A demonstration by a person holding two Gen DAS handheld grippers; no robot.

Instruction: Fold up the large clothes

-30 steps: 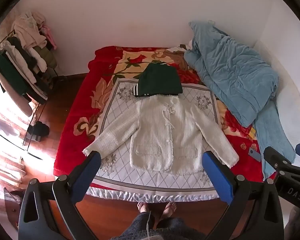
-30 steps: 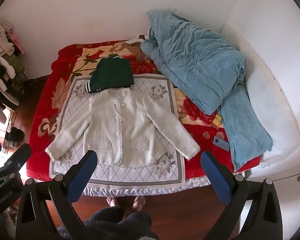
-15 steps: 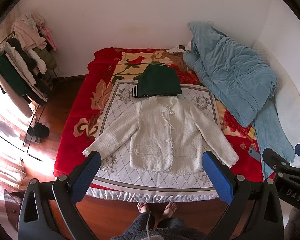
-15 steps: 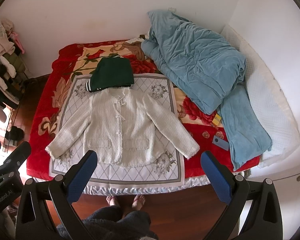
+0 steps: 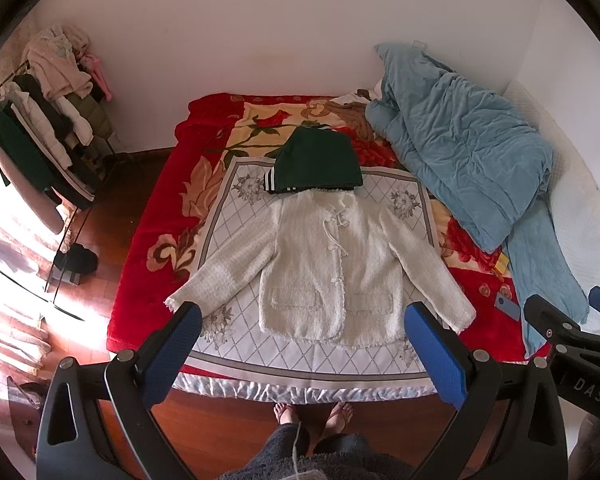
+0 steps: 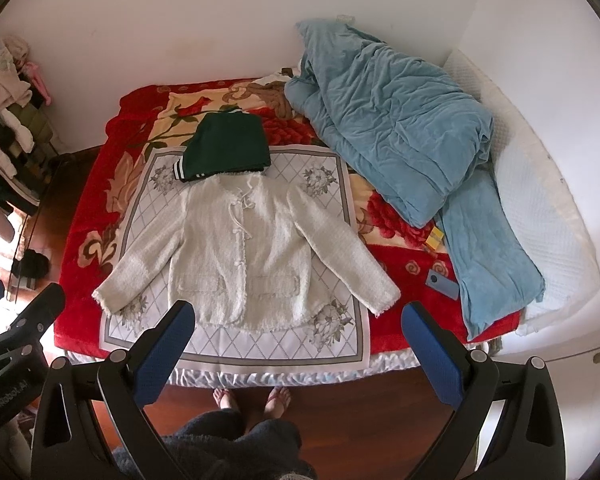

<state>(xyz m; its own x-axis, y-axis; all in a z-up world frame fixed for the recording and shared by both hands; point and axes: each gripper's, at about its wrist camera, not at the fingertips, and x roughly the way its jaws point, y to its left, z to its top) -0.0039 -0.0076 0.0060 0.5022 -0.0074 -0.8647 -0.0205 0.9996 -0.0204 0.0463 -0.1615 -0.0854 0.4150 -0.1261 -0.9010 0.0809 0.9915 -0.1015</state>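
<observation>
A white tweed jacket (image 5: 324,264) lies flat, front up, sleeves spread, on a grey-white patterned cloth (image 5: 228,208) on the bed; it also shows in the right wrist view (image 6: 240,252). A folded dark green garment (image 5: 316,162) rests just above its collar, also seen from the right (image 6: 226,148). My left gripper (image 5: 306,356) is open and empty, held high above the bed's near edge. My right gripper (image 6: 300,354) is open and empty, beside it to the right.
A crumpled blue duvet (image 5: 468,160) covers the bed's right side, with a blue phone (image 6: 442,284) beside it. A clothes rack (image 5: 40,128) stands at the left on the wooden floor. The person's feet (image 5: 312,414) are at the bed's near edge.
Both views have shifted slightly; the bed and jacket sit a little higher in the frames. The clothes have not moved and both grippers stay open.
</observation>
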